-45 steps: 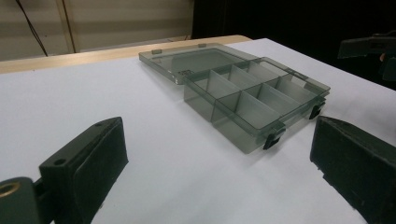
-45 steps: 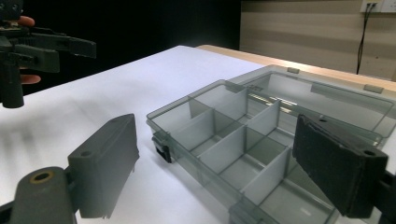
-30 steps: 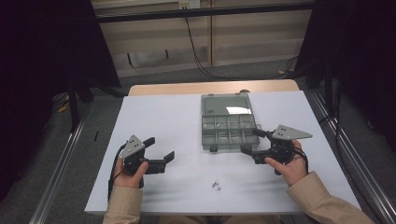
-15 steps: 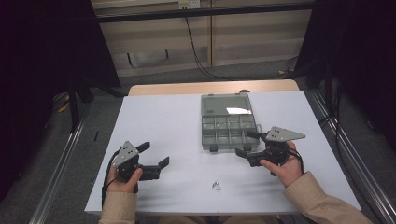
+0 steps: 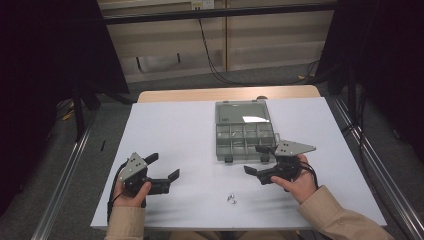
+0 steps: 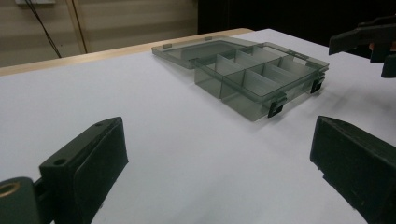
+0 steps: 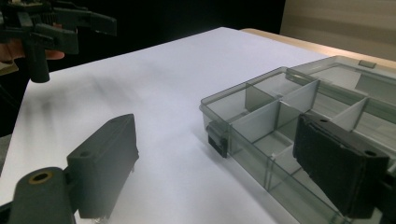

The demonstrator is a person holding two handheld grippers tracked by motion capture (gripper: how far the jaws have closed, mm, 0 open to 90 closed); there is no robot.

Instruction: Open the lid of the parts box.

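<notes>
Organizer box [image 5: 245, 132] sits centre-right in the high view, lid flat open behind it. Right gripper [image 5: 261, 165] at its lower right corner, jaws wide open and empty, one over the front compartments. Left gripper [image 5: 162, 167] lower left, well apart, jaws open, empty. Box is translucent grey, divided compartments, black latches in front.

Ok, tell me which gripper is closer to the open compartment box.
The right gripper: its jaws stand open right at the compartment box's near corner, while the left gripper sits well off over bare table.
</notes>
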